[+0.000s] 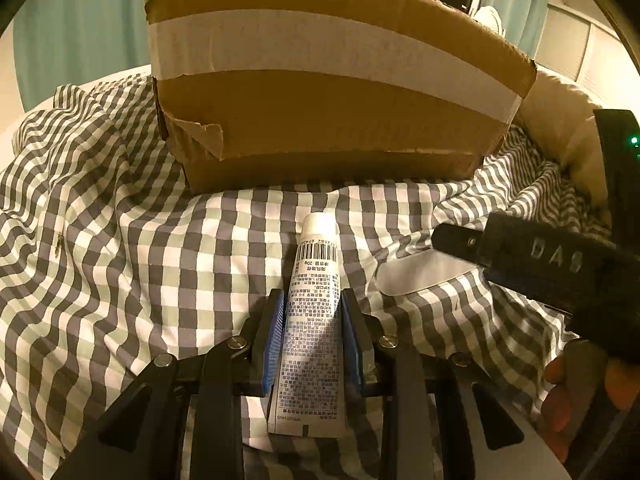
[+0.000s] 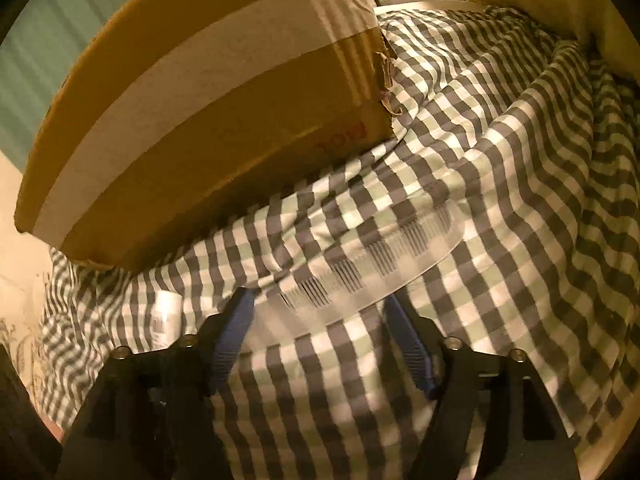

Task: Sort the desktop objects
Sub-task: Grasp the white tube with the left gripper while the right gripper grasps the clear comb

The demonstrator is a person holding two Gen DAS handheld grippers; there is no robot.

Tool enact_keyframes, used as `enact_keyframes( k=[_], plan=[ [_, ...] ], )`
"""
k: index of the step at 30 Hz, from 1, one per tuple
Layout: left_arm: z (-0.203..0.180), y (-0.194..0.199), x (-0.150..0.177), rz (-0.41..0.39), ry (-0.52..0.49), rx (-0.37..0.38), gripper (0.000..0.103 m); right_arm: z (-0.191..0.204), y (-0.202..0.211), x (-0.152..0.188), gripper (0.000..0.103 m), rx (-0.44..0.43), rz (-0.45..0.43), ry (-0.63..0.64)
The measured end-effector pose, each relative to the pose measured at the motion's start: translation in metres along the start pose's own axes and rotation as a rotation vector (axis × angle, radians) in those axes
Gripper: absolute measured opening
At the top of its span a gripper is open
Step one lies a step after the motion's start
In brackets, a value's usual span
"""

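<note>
Nearest in the left wrist view, the left gripper [image 1: 312, 320] has its two blue ribbed pads [image 1: 275, 344] pressed against the sides of one white tube [image 1: 312, 320], a soft squeezable shape with a flat crimped tail toward the camera, dense small print, a barcode and a rounded white cap pointing away. The tube lies along the fingers on the checked cloth [image 1: 120, 240], a rumpled grey, pale green and white gingham fabric that covers the whole surface.

In the right wrist view, the right gripper [image 2: 320, 316] is spread wide, its two blue pads on either side of one clear plastic comb [image 2: 372, 264], a flat, slightly curved strip with fine dark-looking teeth, lying on the cloth between the fingertips; whether either pad touches it cannot be told. The left view shows that comb only as a pale sliver [image 1: 416, 276] under the right tool's black body [image 1: 540, 260], and the right view catches just the tube's end [image 2: 164, 316] at its left.

Farther back stands one cardboard box [image 1: 328, 100], brown corrugated board with torn edges and a broad pale tape band around it, resting on the cloth. Only the right view shows red lettering low on its side [image 2: 344, 136].
</note>
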State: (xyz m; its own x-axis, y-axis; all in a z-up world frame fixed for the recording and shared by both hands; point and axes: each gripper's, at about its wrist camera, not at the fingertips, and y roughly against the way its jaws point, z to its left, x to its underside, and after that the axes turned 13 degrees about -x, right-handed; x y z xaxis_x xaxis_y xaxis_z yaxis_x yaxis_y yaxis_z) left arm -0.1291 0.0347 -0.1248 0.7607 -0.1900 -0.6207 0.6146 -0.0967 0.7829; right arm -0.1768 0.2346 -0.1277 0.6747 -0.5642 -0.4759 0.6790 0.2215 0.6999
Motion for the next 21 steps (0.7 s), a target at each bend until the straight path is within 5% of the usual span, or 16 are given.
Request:
enact_keyframes(
  k=[6,9,12,14,21],
  plan=[
    [0.000,-0.004,0.000,0.001,0.013,0.001,0.028,-0.012,-0.001,-0.008,0.072,-0.028,-0.031,-0.122],
    [0.000,-0.004,-0.002,0.003,0.013,0.001,0.028,-0.001,-0.010,-0.012,0.056,0.089,-0.009,-0.050],
    [0.001,-0.003,-0.003,0.006,0.017,0.004,0.028,-0.001,-0.008,-0.008,0.042,0.104,-0.020,-0.007],
    [0.002,-0.002,-0.003,0.006,0.018,0.003,0.028,-0.007,-0.001,-0.007,0.030,0.033,-0.024,-0.016],
    [0.007,0.005,-0.004,0.010,0.042,-0.005,0.028,-0.027,0.022,-0.002,0.017,-0.128,-0.030,-0.040]
  ],
)
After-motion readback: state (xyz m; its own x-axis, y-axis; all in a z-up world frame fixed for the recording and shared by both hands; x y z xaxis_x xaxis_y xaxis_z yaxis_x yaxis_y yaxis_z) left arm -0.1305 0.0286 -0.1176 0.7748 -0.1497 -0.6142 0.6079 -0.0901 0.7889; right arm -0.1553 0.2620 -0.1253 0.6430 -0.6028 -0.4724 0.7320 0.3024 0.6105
